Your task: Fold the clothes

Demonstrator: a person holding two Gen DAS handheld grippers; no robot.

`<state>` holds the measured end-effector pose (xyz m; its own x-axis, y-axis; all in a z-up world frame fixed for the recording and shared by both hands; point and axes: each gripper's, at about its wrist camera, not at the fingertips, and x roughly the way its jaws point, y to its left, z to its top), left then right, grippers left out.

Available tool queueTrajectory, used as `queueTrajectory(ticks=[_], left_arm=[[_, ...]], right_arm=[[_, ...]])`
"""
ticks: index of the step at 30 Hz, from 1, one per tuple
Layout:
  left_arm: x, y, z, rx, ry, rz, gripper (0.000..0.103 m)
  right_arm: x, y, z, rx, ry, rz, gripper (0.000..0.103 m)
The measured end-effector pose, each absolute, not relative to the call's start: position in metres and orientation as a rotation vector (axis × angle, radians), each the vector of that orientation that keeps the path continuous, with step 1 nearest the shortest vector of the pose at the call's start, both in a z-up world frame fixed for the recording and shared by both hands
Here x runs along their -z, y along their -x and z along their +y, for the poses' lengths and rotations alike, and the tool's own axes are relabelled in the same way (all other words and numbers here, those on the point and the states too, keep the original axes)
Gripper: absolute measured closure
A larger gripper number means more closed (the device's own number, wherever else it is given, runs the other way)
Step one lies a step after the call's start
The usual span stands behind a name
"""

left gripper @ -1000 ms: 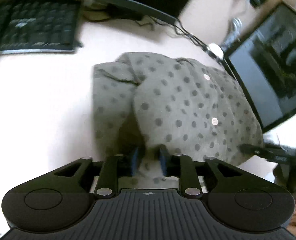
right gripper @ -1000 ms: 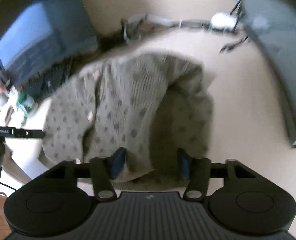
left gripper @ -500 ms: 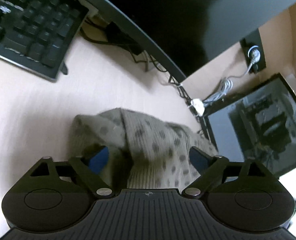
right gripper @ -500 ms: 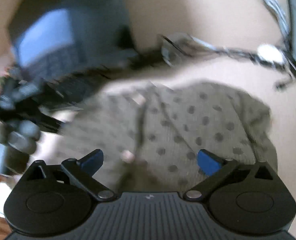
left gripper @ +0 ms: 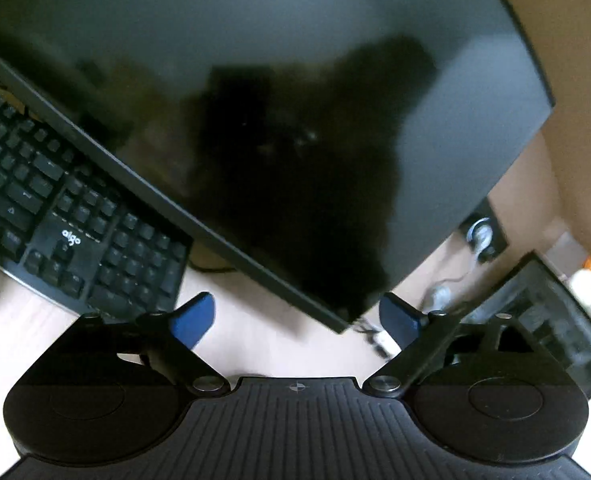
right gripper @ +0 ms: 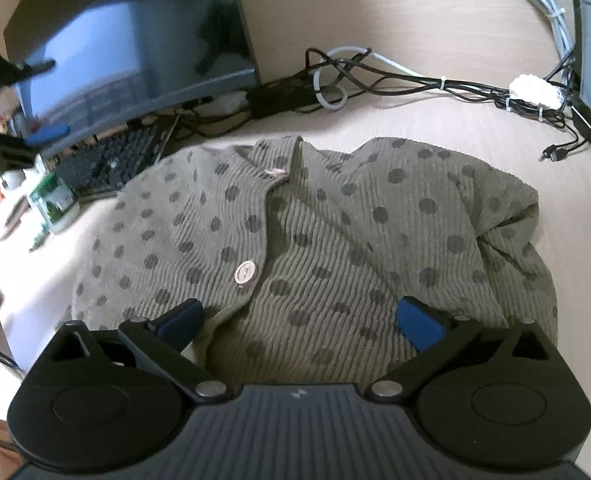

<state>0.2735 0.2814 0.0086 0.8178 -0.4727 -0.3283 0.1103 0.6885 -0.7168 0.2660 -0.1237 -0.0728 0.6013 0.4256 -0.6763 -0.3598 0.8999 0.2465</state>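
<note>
Both tools gape, holding nothing; the right tool (right gripper: pixel 299 320) hovers over the spotted shirt (right gripper: pixel 315 232) mid-frame on the worktop (right gripper: pixel 495 128); the left tool (left gripper: pixel 297 318) faces the monitor (left gripper: pixel 255 120), perhaps near enough to strike it; cables (right gripper: pixel 395 80) upper right could snag.

The cardigan (right gripper: pixel 315 240) is olive-green ribbed knit scattered with darker grey-green polka dots. It lies folded into a compact, roughly rectangular bundle on the pale tabletop (right gripper: pixel 475 120), front side up. The button placket runs down its middle, curving slightly, with one pale round button (right gripper: pixel 246 271) low on it and a second smaller button (right gripper: pixel 276 171) near the neckline, seen edge-on. The neckline points toward the far side. The right edge bulges in a thick rolled fold, with a deep crease where fabric tucks under. The left side lies flatter and smoother.
</note>
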Motion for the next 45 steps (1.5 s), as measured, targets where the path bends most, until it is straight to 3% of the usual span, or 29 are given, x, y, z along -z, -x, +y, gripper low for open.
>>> queueTrajectory(ticks=[3, 11, 18, 21, 23, 27, 31, 35, 38, 45], left_arm=[[-0.003, -0.272, 0.268, 0.395, 0.754, 0.583, 0.008], [0.050, -0.278, 0.179, 0.603, 0.656, 0.838, 0.007], [0.066, -0.265, 0.164, 0.569, 0.553, 0.925, 0.007], [0.073, -0.262, 0.164, 0.519, 0.527, 0.960, 0.007], [0.078, -0.259, 0.167, 0.490, 0.521, 0.966, 0.007], [0.073, -0.259, 0.167, 0.479, 0.542, 0.957, 0.007], [0.046, -0.261, 0.169, 0.520, 0.517, 0.886, 0.006], [0.025, -0.278, 0.164, 0.591, 0.545, 0.796, 0.005], [0.036, -0.290, 0.143, 0.601, 0.523, 0.840, 0.005], [0.069, -0.282, 0.130, 0.574, 0.532, 0.943, 0.004]], right_arm=[[0.069, -0.275, -0.119, -0.443, -0.096, 0.842, 0.000], [0.013, -0.300, -0.197, -0.376, -0.589, 0.734, 0.000], [0.061, -0.387, -0.199, -0.266, -0.781, 0.996, 0.000], [0.023, -0.386, -0.205, -0.287, -0.797, 0.729, 0.001], [-0.011, -0.372, -0.209, -0.209, -0.631, 0.555, 0.001], [-0.031, -0.349, -0.203, -0.174, -0.374, 0.527, 0.000], [-0.015, -0.345, -0.189, -0.243, -0.312, 0.600, 0.000], [0.023, -0.368, -0.212, -0.310, -0.667, 0.758, 0.000], [0.046, -0.386, -0.229, -0.320, -0.864, 0.854, 0.000], [0.093, -0.439, -0.217, -0.451, -1.035, 1.131, 0.000]])
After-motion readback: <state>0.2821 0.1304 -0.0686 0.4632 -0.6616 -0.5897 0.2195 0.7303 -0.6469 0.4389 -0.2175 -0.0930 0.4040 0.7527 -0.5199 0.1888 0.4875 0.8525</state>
